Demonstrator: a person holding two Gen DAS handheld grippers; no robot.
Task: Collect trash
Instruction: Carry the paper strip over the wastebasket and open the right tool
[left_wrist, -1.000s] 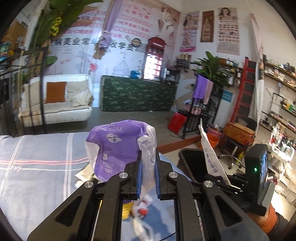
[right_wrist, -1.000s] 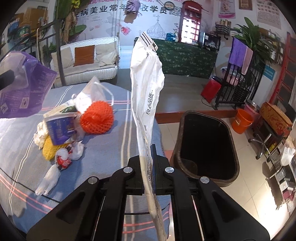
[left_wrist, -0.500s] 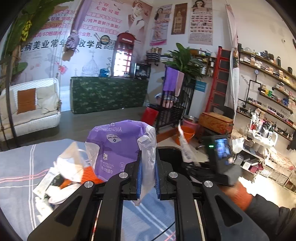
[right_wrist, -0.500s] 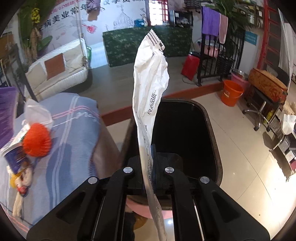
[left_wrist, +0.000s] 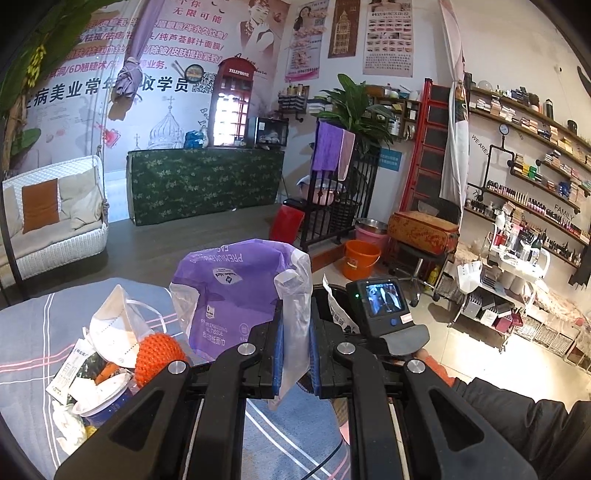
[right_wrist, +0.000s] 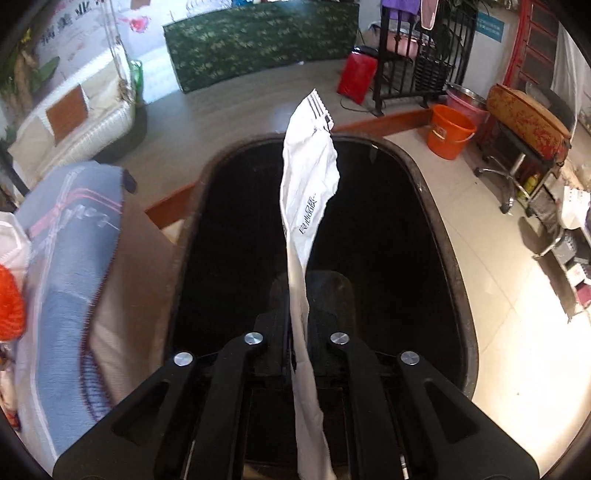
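My left gripper (left_wrist: 293, 325) is shut on a purple tissue wrapper (left_wrist: 229, 295) and holds it above the striped table cloth (left_wrist: 33, 332). My right gripper (right_wrist: 297, 332) points down over the mouth of a black bin (right_wrist: 461, 295). A long white wrapper (right_wrist: 310, 184) stands between its jaws. Those jaws are opening, with a slim gap beside the wrapper. The left wrist view shows the right gripper's screen (left_wrist: 382, 301) just right of my left fingers, and a sleeve (left_wrist: 517, 417) behind it.
A pile of trash lies on the table at the left: a white mask (left_wrist: 118, 325), an orange net ball (left_wrist: 159, 354) and a cup (left_wrist: 99, 402). An orange bucket (right_wrist: 448, 133) and a stool (right_wrist: 524, 122) stand on the floor beyond the bin.
My right gripper has swung from over the table to above the bin and tipped downward; its jaws have parted slightly and the white wrapper sits lower. My left gripper has turned right, still holding the purple wrapper.
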